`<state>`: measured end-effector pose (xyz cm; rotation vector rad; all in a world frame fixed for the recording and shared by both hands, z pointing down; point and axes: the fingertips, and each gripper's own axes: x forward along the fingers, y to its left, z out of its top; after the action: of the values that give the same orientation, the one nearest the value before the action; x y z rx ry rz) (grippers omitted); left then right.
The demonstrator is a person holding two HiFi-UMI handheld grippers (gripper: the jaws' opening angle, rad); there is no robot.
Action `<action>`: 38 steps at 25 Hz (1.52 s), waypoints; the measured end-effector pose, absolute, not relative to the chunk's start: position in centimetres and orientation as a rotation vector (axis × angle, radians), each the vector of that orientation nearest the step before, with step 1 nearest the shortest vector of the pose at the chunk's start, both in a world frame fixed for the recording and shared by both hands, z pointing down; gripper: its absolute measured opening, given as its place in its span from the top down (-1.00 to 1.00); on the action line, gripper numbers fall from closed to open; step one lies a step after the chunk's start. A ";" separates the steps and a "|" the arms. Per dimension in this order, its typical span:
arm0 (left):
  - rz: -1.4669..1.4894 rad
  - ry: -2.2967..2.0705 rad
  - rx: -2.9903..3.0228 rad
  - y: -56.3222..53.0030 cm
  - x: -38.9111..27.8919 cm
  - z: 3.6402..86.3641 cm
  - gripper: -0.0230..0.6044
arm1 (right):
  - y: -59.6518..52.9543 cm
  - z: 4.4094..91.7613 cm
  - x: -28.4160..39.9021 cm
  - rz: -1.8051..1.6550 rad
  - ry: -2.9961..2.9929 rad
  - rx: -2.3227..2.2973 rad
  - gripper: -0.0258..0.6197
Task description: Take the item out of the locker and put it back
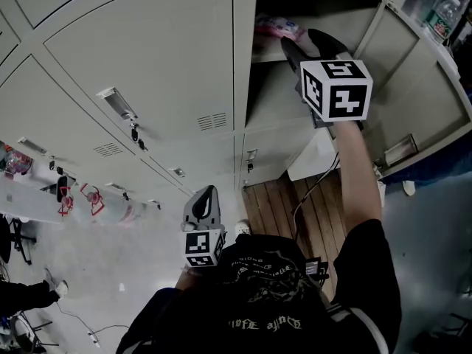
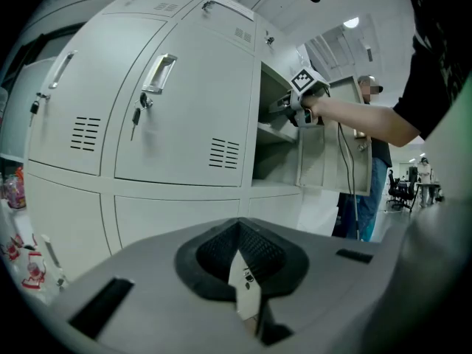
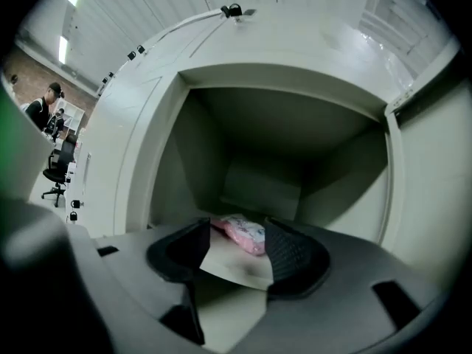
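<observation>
A pink packet (image 1: pixel 279 26) lies on the shelf (image 1: pixel 267 52) of an open upper locker compartment. My right gripper (image 1: pixel 304 44) reaches into that compartment at arm's length. In the right gripper view, the right gripper (image 3: pixel 236 228) stands open and the pink packet (image 3: pixel 245 234) rests on the shelf between its fingertips, with no pad pressing on it. My left gripper (image 1: pixel 205 200) hangs low in front of my chest, pointing at the shut locker doors. Seen in its own view, the left gripper (image 2: pixel 240 233) is shut with nothing in it.
The locker's door (image 1: pixel 417 80) stands swung open to the right of my right arm. Shut lockers with handles and keys (image 1: pixel 134 133) fill the left. Water bottles (image 1: pixel 441 15) stand on top. A cable (image 1: pixel 306 198) trails over the wooden floor. A person (image 2: pixel 375 135) stands behind the door.
</observation>
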<state>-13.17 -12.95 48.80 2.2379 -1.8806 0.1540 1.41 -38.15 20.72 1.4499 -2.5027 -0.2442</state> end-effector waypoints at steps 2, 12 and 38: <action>0.156 -1.876 2.245 -12.5 -13.0 48.8 0.91 | -36.9 20.4 1.8 -0.259 -2.518 1.450 0.21; 0.139 -1.871 2.254 -10.2 -12.7 48.5 0.91 | -29.4 18.9 3.6 -0.313 -2.632 1.509 0.21; 0.090 -1.784 2.374 -5.6 -9.3 46.4 0.91 | -15.8 27.7 6.8 -0.225 -2.656 1.566 0.21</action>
<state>-9.27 -5.59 46.39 2.3735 -1.7843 0.0896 6.76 -15.84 27.71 1.5658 -2.6564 -0.2254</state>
